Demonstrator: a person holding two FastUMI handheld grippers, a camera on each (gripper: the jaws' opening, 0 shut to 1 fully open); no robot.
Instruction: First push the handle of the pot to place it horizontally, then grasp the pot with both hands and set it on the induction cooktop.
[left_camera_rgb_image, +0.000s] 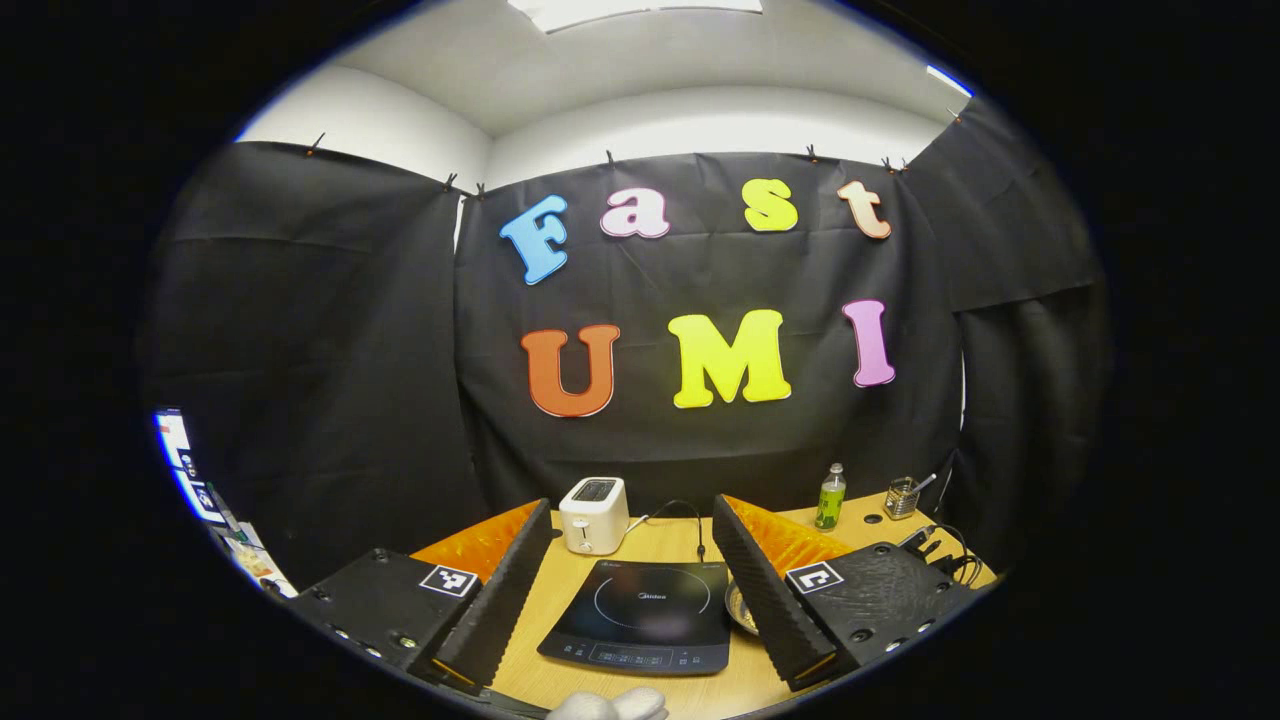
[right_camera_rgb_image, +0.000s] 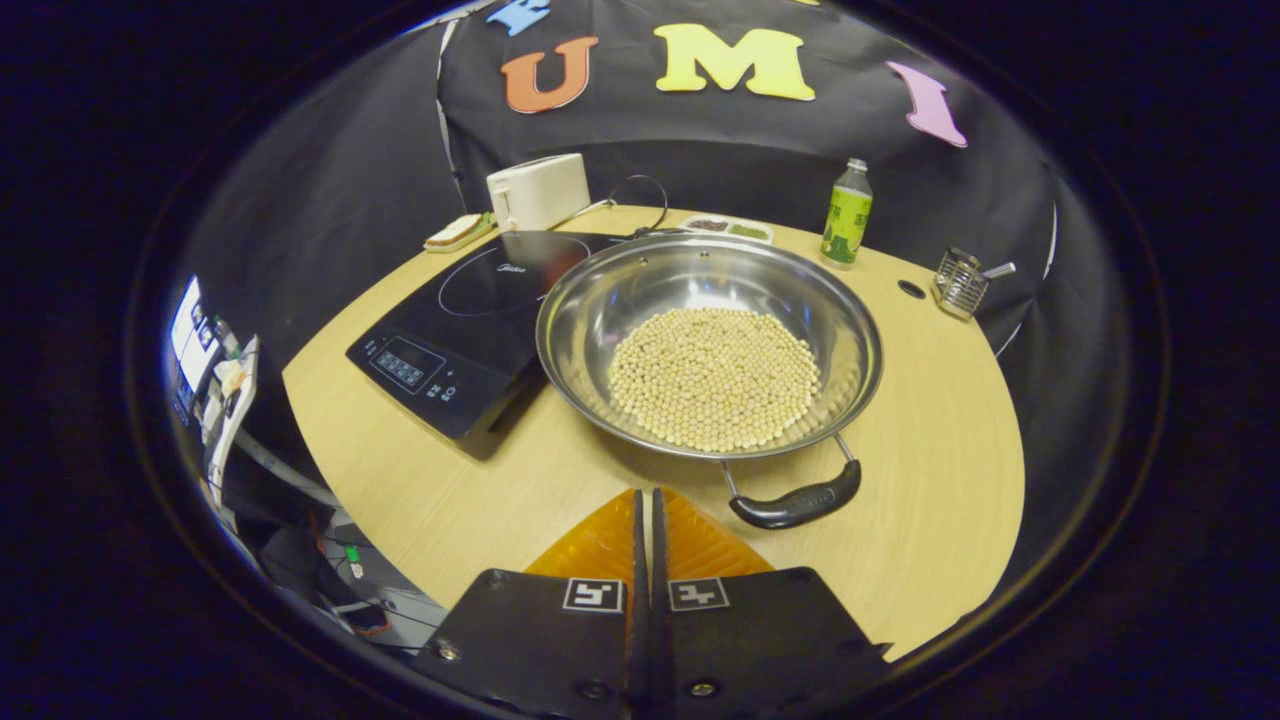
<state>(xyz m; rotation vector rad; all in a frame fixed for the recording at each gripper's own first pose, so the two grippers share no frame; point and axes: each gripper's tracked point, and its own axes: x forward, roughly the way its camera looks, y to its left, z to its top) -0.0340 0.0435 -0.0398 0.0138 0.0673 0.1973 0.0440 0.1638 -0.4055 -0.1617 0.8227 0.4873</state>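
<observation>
Up close, the right tool (right_camera_rgb_image: 645, 500) has its fingers pressed together on nothing, just short of the pot's handle (right_camera_rgb_image: 797, 505). The left tool (left_camera_rgb_image: 630, 555) gapes wide, empty, above the induction cooktop (left_camera_rgb_image: 640, 615). The pot (right_camera_rgb_image: 710, 345) of beans sits on the bench (right_camera_rgb_image: 930, 480), its rim overlapping the cooktop's edge.

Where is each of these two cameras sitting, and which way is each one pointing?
Left gripper view: rides on the left gripper, held level, facing the booth wall across the induction cooktop; its own fingers stand wide apart.
Right gripper view: rides on the right gripper, tilted down at the pot of beans, its handle nearest; its own fingers are closed together, empty.
Both share the cooktop, toaster, green bottle, wire basket and wooden table.
</observation>
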